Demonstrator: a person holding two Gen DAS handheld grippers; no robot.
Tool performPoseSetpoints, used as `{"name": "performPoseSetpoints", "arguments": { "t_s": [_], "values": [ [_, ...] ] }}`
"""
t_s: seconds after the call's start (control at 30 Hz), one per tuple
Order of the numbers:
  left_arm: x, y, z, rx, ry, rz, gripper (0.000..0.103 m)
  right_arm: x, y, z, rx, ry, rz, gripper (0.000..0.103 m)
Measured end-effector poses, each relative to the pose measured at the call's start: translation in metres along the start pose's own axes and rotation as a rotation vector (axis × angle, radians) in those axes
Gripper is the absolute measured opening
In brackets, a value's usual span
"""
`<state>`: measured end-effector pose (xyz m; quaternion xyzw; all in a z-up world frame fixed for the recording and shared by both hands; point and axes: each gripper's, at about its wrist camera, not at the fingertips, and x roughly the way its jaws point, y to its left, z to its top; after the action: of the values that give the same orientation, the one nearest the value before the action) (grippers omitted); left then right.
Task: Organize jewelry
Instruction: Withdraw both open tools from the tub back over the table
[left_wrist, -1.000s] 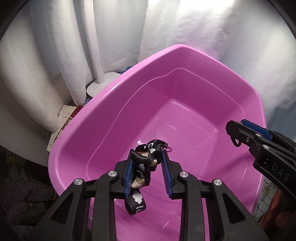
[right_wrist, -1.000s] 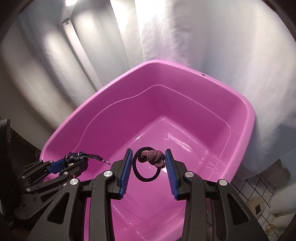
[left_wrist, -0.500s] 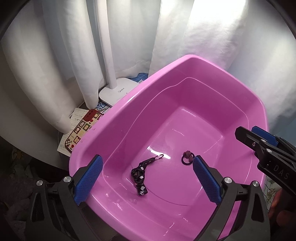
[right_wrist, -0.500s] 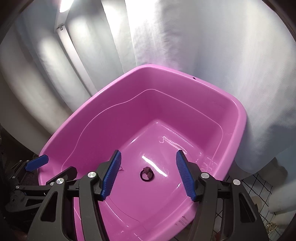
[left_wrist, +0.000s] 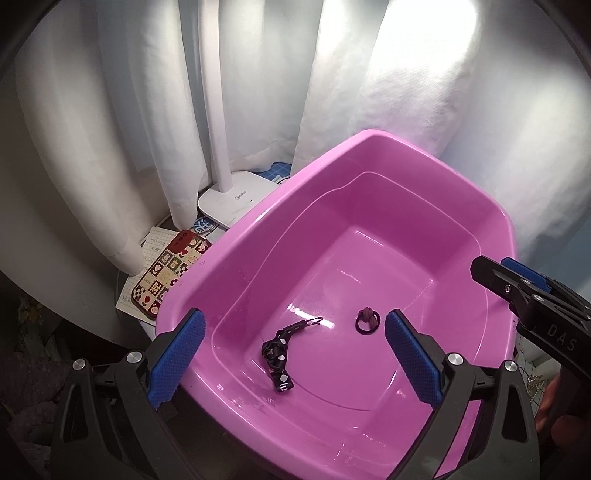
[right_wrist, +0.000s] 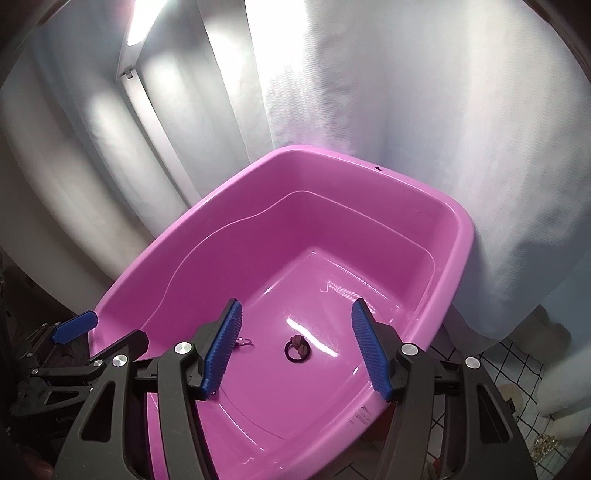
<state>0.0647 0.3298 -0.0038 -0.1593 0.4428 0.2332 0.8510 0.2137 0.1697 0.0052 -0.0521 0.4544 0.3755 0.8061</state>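
A black strap with white flower prints and a metal clip (left_wrist: 280, 350) lies on the floor of the pink tub (left_wrist: 258, 236). A dark hair tie with a mauve knot (left_wrist: 367, 321) lies to its right, apart from it. My left gripper (left_wrist: 295, 358) hangs above the tub's near side, open wide with nothing between its blue pads. In the right wrist view the hair tie (right_wrist: 297, 349) lies below my right gripper (right_wrist: 295, 347), which is open and empty. Only the strap's clip ring (right_wrist: 244, 341) shows there. The right gripper (left_wrist: 498, 271) reaches in over the tub's right rim.
White curtains hang behind the tub (right_wrist: 458, 221). A white lamp base (left_wrist: 236, 201) with its pole stands at the back left, beside a patterned card (left_wrist: 166, 273) on paper notes. A gridded cloth (right_wrist: 517, 365) and gold trinkets (right_wrist: 546, 443) lie to the right.
Both grippers opened and let go: the strap fell from the left one and the hair tie from the right one into the tub. Both grippers have risen and drawn back.
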Motion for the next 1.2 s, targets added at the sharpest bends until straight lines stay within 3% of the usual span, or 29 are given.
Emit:
{"name": "performPoseSetpoints", "arguments": {
  "t_s": [0.13,0.23,0.6,0.77,0.83,0.93,1.07,1.2],
  "values": [
    [0.002,-0.004,-0.002,0.050,0.052,0.032,0.096,-0.008,-0.001,-0.003,0.009,-0.018,0.003,0.059],
    [0.003,-0.005,-0.003,0.058,0.079,-0.012,0.096,-0.012,0.000,-0.005,0.013,-0.028,0.005,0.059],
    [-0.008,-0.014,-0.013,0.145,0.067,0.071,0.097,-0.034,0.002,-0.015,0.055,-0.068,-0.013,0.059],
    [-0.023,-0.019,-0.018,0.176,0.028,-0.013,0.097,-0.048,0.000,-0.022,0.082,-0.097,-0.029,0.059],
    [-0.029,-0.026,-0.022,0.223,-0.022,0.012,0.097,-0.054,-0.002,-0.026,0.095,-0.109,-0.037,0.059],
    [-0.032,-0.038,-0.026,0.295,-0.024,0.032,0.097,-0.065,-0.005,-0.034,0.114,-0.126,-0.050,0.059],
    [-0.040,-0.041,-0.027,0.262,-0.003,-0.037,0.097,-0.088,-0.008,-0.047,0.126,-0.155,-0.070,0.059],
    [-0.051,-0.054,-0.032,0.271,-0.019,-0.039,0.097,-0.117,-0.018,-0.064,0.146,-0.196,-0.073,0.059]
  ]
}}
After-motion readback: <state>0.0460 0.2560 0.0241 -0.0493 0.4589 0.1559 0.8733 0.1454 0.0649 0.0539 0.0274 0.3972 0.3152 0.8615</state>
